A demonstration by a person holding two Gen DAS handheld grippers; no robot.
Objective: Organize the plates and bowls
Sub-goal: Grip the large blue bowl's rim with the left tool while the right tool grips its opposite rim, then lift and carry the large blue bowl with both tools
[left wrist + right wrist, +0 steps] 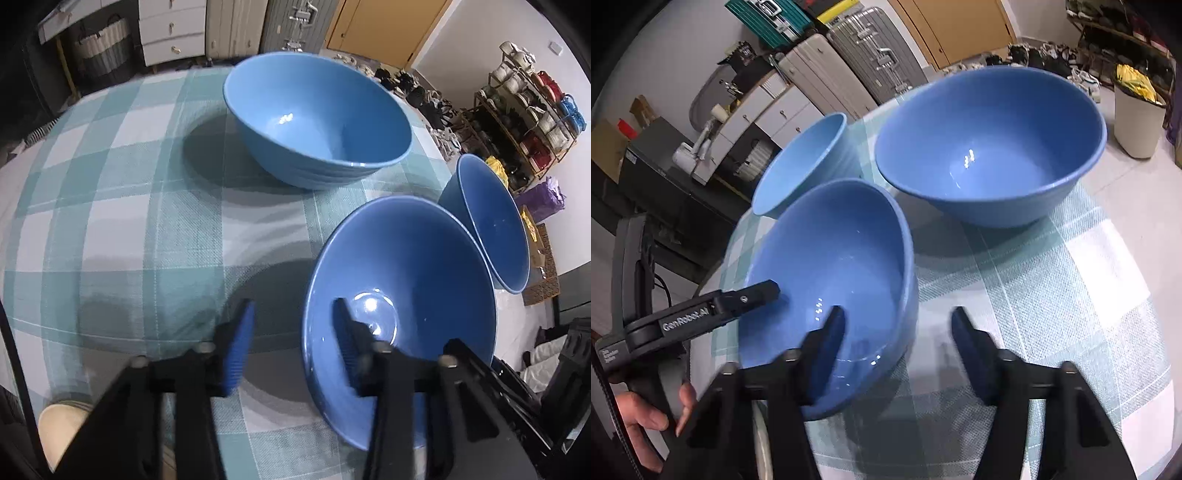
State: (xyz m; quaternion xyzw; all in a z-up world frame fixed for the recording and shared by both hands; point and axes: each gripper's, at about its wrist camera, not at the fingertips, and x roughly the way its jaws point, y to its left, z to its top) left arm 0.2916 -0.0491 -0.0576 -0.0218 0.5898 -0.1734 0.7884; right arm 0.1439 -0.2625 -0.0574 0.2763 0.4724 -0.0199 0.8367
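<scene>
1. Left wrist view: three blue bowls stand on a table point(122, 206) under a green-and-white checked cloth. The left gripper point(291, 343) straddles the rim of the nearest bowl point(413, 266), one pad inside the bowl, the other outside over the cloth. A gap shows on the outer side, so the jaws are partly open and not yet pinching the wall.

2. Right wrist view: the right gripper point(897, 343) straddles the opposite rim of the same bowl point(842, 258), one pad inside and one outside. Its jaws are also partly open, with no grip yet visible. The left gripper point(768, 291) reaches in from the far side.

3. Behind it stand the large bowl point(997, 147) and the small bowl point(809, 158), the small one just beside the near bowl.

4. Handling, as a judgement: the bowls look glazed and rigid, so smooth, slippery and liable to chip if knocked together. The thin flaring wall just below the rim is the sensible place to pinch.

5. A one-sided pinch could tip the bowl; two opposite grips should keep it level.
</scene>
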